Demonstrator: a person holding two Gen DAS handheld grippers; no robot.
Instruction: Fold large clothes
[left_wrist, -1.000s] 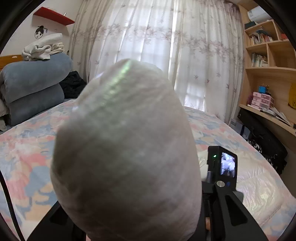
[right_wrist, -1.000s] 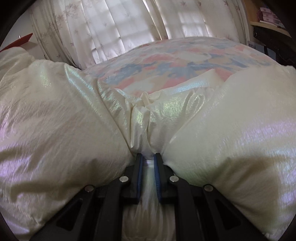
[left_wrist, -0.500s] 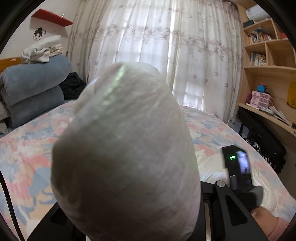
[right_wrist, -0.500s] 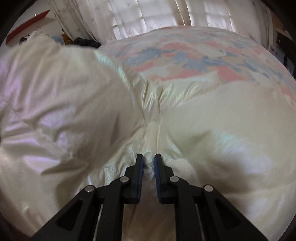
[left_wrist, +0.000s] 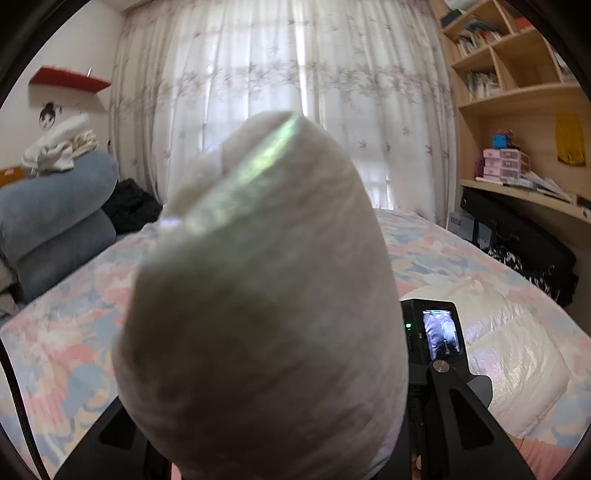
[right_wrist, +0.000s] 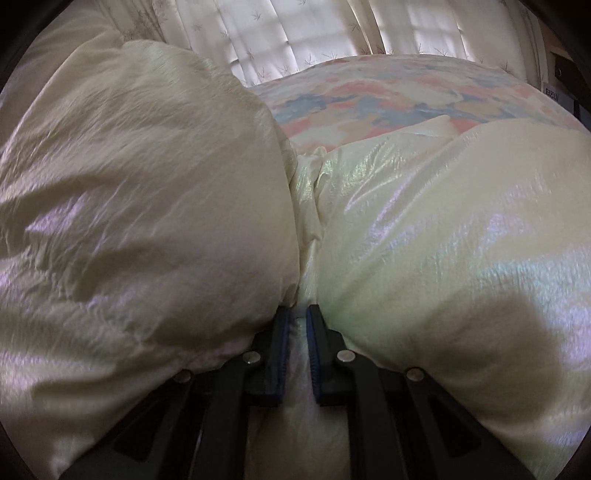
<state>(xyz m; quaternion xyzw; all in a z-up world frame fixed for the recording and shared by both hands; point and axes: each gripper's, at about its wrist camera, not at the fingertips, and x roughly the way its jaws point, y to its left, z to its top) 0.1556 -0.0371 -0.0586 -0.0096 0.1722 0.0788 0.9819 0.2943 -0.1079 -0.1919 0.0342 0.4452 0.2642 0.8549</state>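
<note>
A puffy, shiny cream padded jacket (right_wrist: 424, 229) is lying partly on the pastel floral bedspread (right_wrist: 369, 92), still bulging and far from folded. The right gripper (right_wrist: 298, 325) is pinching a seam; the left gripper's (left_wrist: 280, 435) jaws are hidden behind a lifted bulge.

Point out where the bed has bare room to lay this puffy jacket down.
Bare floral bedsheet lies between the stacked blue-grey blankets and the shiny cream puffer jacket. A second bare strip runs toward the white patterned curtain. The near right side is crowded: the jacket's body covers it, bunched around the right gripper.
</note>
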